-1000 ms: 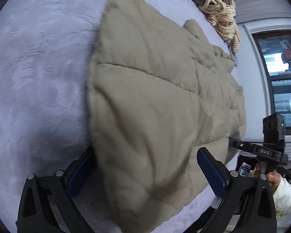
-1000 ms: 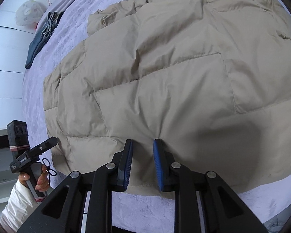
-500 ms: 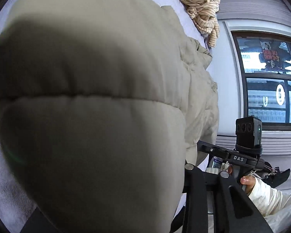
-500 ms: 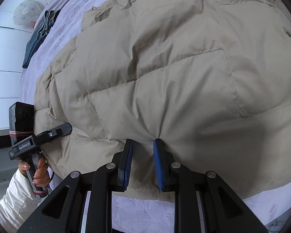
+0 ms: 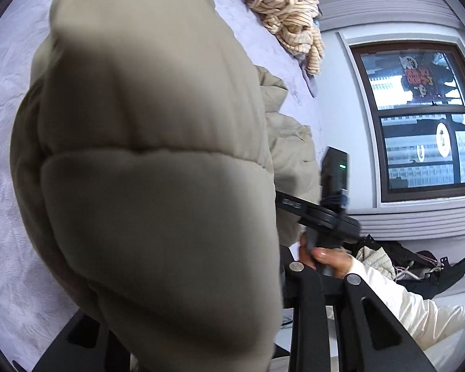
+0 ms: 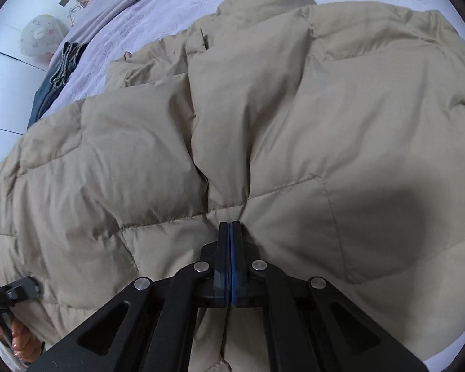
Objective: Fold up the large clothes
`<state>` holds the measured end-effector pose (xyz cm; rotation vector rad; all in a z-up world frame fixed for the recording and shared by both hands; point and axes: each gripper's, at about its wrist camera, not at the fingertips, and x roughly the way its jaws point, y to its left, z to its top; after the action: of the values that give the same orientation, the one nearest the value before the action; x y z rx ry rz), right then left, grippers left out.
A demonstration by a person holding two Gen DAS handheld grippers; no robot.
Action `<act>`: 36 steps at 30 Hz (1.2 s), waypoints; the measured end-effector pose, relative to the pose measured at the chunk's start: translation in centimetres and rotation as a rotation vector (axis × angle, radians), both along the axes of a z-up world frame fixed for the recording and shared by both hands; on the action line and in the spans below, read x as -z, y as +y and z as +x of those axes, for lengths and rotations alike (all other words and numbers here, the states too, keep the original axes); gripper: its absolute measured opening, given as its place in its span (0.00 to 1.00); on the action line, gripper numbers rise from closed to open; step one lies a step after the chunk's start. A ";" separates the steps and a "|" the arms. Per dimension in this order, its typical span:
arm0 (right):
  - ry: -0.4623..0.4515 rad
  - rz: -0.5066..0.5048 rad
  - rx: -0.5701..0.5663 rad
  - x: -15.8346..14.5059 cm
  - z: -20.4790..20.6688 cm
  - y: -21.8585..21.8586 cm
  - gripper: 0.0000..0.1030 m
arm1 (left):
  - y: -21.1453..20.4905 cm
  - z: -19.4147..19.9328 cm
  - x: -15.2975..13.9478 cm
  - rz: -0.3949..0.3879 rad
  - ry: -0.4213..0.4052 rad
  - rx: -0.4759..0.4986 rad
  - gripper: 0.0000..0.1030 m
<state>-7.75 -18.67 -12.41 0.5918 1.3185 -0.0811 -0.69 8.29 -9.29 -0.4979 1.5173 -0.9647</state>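
A large beige quilted puffer jacket (image 6: pixel 294 117) lies on a lavender bed cover (image 6: pixel 158 9). My right gripper (image 6: pixel 231 226) is shut on a pinch of the jacket's near edge, its blue pads pressed together. In the left wrist view a bulging fold of the same jacket (image 5: pixel 158 170) fills the frame close to the lens and hides my left gripper's fingertips; only its right arm (image 5: pixel 307 310) shows beside the fabric. The right gripper's body and the hand holding it (image 5: pixel 328 217) appear past the fold.
A striped cream garment (image 5: pixel 291 21) is heaped at the bed's far edge, by a window (image 5: pixel 418 117). Dark blue jeans (image 6: pixel 57 74) lie on the bed's far left, near a white round object (image 6: pixel 38 38). A dark item (image 5: pixel 418 269) lies under the window.
The left gripper went from open around the jacket's edge to buried in a lifted fold. The right gripper's jaws closed fully on the jacket. The jacket has bunched up.
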 end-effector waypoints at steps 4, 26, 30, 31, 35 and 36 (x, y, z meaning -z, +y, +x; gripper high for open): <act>0.007 0.039 0.010 1.0 0.2 -0.7 0.00 | -3.4 -0.3 -2.5 0.000 -0.015 0.031 0.33; -0.065 0.303 0.185 -0.9 -8.5 -11.7 0.00 | -25.9 -0.7 -6.0 0.044 -0.024 0.197 0.73; -0.078 0.298 0.215 -1.9 -11.2 -13.8 0.00 | -29.0 -0.5 -4.8 -0.028 -0.015 0.257 0.73; -0.077 0.292 0.217 -2.2 -11.3 -14.0 0.01 | -30.2 -0.6 -4.4 -0.028 -0.017 0.261 0.73; -0.075 0.263 0.211 -4.1 -14.3 -14.9 0.01 | -31.0 0.2 -2.4 0.041 -0.041 0.249 0.73; -0.087 0.251 0.202 -4.8 -15.3 -14.9 0.02 | -30.0 -0.3 -2.3 0.054 -0.048 0.243 0.73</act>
<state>-23.05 -33.54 -7.59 0.9324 1.1896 -0.0550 -0.96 -21.66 -7.01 -0.2534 1.5804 -1.1106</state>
